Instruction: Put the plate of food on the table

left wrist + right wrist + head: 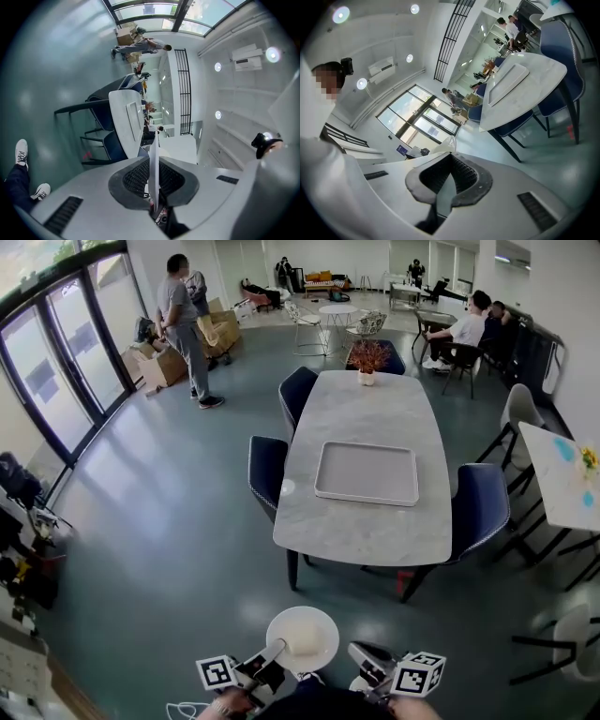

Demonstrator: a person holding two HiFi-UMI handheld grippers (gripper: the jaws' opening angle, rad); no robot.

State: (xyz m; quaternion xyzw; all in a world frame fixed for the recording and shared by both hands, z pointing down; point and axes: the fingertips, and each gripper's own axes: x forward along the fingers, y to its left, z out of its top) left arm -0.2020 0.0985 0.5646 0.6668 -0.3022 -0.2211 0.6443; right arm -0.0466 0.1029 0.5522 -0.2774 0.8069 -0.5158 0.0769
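Note:
A white plate (302,641) with a pale round mound of food (300,637) hangs over the floor, short of the near end of the marble table (361,531). My left gripper (277,651) is shut on the plate's left rim, and the rim (153,161) shows edge-on between the pads in the left gripper view. My right gripper (356,654) is shut on the right rim, a thin edge of plate (446,194) between its pads. A pale rectangular tray (367,473) lies on the middle of the table.
Dark blue chairs stand at the table's left (265,470) and right (478,507). A pot of dried flowers (367,358) sits at the far end. A person (184,329) stands at the back left and people sit at the back right (464,331). A second table (562,474) stands at the right.

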